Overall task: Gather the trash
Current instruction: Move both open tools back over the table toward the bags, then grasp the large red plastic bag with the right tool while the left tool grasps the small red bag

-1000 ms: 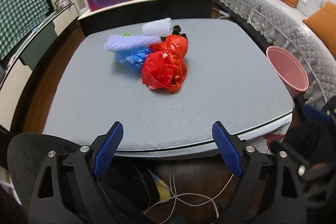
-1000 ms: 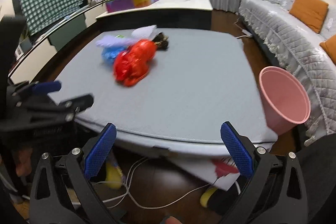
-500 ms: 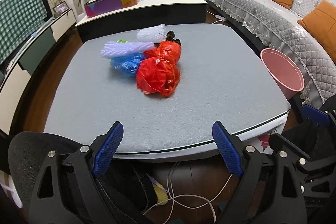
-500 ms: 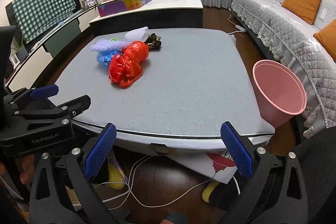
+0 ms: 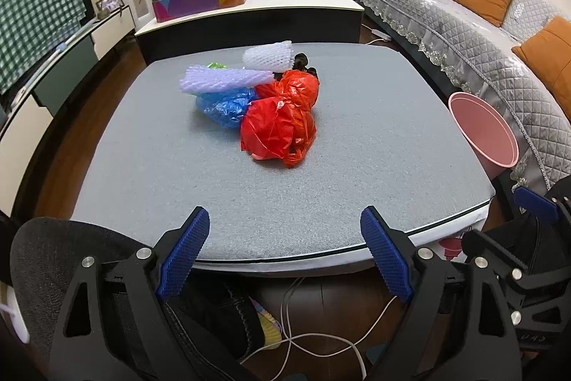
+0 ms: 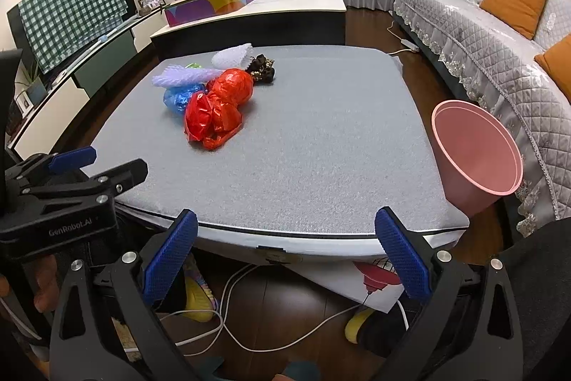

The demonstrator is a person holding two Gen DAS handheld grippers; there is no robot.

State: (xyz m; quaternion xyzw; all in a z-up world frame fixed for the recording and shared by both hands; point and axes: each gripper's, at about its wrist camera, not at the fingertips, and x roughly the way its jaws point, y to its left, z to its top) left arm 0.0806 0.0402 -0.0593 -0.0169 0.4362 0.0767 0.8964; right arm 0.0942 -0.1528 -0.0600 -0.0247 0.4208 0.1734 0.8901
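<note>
While both claws hang short of the near table edge with nothing between their blue ribbed pads, the left gripper (image 5: 284,250) has its fingers spread wide apart, and the right gripper (image 6: 285,249) is spread just as wide. Neither touches the grey fabric-topped table (image 5: 357,166); each sits at six o'clock of its own view, over dark wood floor and loose white cables (image 6: 249,327).

From the left claw, the trash heap lies at twelve o'clock, well apart, near the middle of the tabletop. Nearest is a crumpled red plastic bag (image 5: 278,127), touching a second rounder red plastic bag (image 5: 298,88) behind it. A crumpled blue plastic bag (image 5: 225,106) presses against them at ten o'clock of the heap, with a lilac foam-net sleeve (image 5: 223,79) lying across its top. A white foam-net sleeve (image 5: 269,56) sits at the far side, and a small dark crumpled wrapper (image 6: 262,68) lies just beside it, touching the rounder red bag. A bit of green (image 5: 216,65) shows behind the lilac sleeve; what it is cannot be told.

From the right claw, a pink plastic bucket (image 6: 476,156) stands at two o'clock, just beside the table's right edge, open and tilted in the fisheye. Beyond it runs a grey quilted sofa (image 6: 481,49) with orange cushions (image 6: 514,2). At twelve o'clock, past the table, a white-topped low cabinet (image 5: 285,0) carries a multicoloured box (image 5: 200,0).
</note>
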